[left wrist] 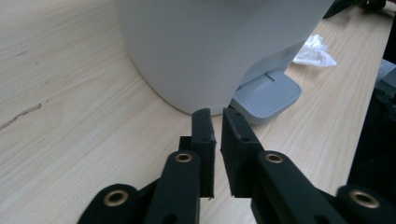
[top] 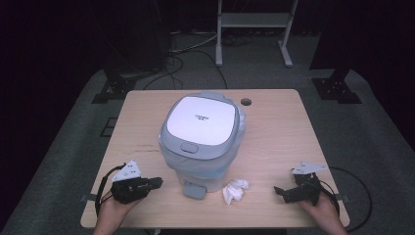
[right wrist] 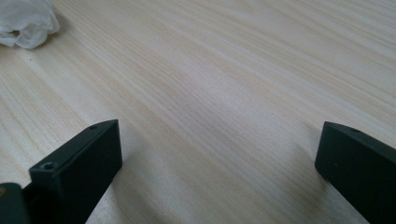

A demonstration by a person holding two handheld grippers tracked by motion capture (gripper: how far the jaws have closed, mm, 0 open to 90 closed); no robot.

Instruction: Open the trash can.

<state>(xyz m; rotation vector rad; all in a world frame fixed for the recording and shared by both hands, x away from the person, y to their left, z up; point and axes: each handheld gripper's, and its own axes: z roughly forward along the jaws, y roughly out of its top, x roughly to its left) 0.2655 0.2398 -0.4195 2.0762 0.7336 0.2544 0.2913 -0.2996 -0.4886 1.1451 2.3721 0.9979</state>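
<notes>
the pedal bin (top: 202, 134) stands mid-table, lid down, its grey foot pedal (top: 194, 190) jutting toward the near edge. the crumpled tissue (top: 235, 190) lies just right of the pedal, between the two tools. the right gripper (top: 283, 193), jaws wide and empty, sits right of it, likely nearer; the left gripper (top: 157, 183), nearly closed on nothing, points at the pedal.

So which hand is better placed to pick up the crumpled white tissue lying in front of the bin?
Probably the right gripper: its jaws stand wide open and point toward the crumpled white tissue across bare table. The left gripper has its jaws nearly shut, aimed at the grey pedal.
</notes>
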